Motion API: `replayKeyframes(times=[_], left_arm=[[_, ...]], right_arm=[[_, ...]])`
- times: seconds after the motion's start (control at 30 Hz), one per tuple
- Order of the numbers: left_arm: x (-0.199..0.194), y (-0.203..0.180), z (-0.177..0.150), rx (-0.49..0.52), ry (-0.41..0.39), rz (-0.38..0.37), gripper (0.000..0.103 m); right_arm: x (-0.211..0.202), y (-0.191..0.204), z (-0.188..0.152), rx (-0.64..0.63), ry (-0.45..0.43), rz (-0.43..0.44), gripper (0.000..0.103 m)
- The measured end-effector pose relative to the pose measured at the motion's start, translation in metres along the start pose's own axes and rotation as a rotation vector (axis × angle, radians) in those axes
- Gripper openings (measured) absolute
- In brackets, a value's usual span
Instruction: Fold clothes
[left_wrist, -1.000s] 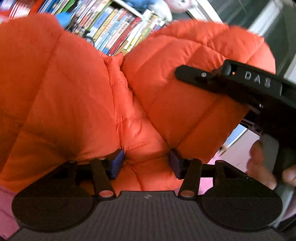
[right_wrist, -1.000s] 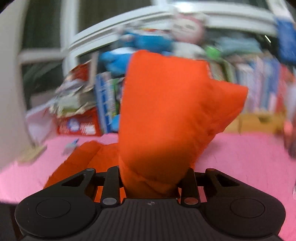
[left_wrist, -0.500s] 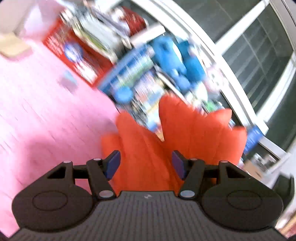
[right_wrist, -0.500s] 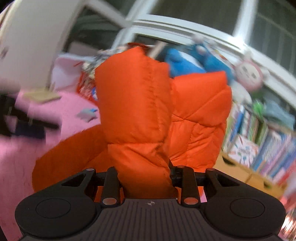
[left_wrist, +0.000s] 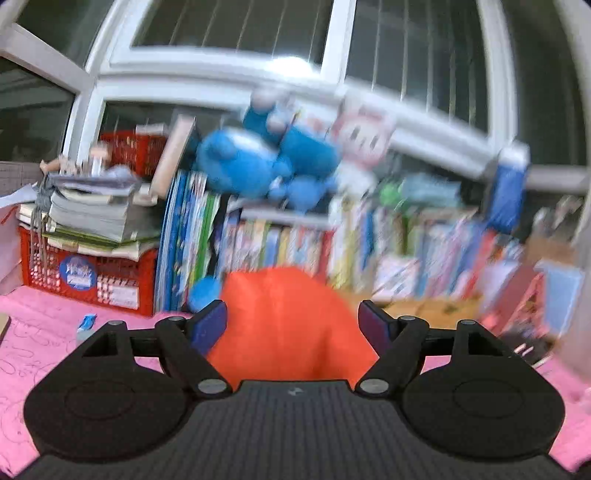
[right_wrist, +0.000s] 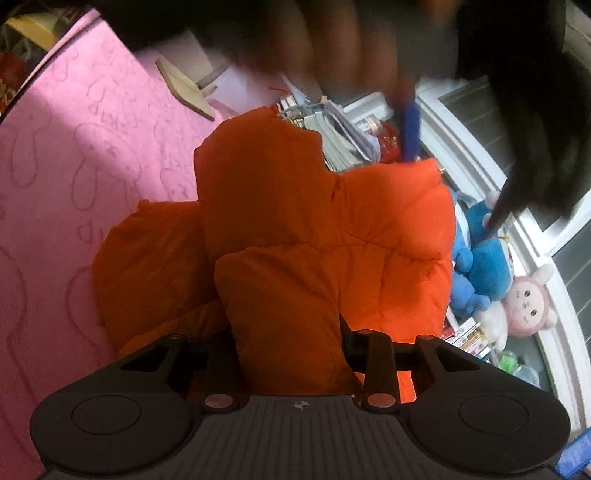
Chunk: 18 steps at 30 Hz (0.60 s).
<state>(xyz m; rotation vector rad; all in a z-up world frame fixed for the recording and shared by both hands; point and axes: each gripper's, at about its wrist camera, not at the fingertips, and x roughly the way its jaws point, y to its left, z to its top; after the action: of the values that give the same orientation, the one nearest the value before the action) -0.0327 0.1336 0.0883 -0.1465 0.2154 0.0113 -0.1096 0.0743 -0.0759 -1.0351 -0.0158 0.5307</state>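
An orange puffer jacket (right_wrist: 295, 206) hangs bunched above the pink mat (right_wrist: 92, 147). My right gripper (right_wrist: 288, 332) is shut on its lower fold, and the fabric hides the fingertips. In the right wrist view, the left gripper's blue pad (right_wrist: 410, 125) touches the jacket's upper right edge, under a blurred hand (right_wrist: 332, 44). In the left wrist view, the left gripper (left_wrist: 291, 321) stands open wide. A hump of the jacket (left_wrist: 284, 343) fills the gap between its blue pads (left_wrist: 210, 325).
Behind the mat (left_wrist: 37, 350) stand a packed bookshelf (left_wrist: 369, 240), a red crate (left_wrist: 92, 273) under stacked books, and blue plush toys (left_wrist: 258, 162). The window frame runs above. A wooden piece (right_wrist: 184, 88) lies on the mat at the far side.
The left gripper's pads have spread wider and its view has swung from the jacket up to the shelf. The right gripper kept hold and tilted downward over the mat.
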Motion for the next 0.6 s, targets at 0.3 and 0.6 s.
replayKeyframes(times=[0.3,0.6], left_arm=[[0.036,0.025,-0.060,-0.007,0.138,0.172,0.085],[0.041,0.037,-0.082,-0.022,0.155,0.251,0.093]], right_arm=[[-0.017,-0.015,-0.033,0.126,0.008,-0.008,0.050],[-0.033,-0.052,-0.083,0.428,0.129,-0.005,0.061]])
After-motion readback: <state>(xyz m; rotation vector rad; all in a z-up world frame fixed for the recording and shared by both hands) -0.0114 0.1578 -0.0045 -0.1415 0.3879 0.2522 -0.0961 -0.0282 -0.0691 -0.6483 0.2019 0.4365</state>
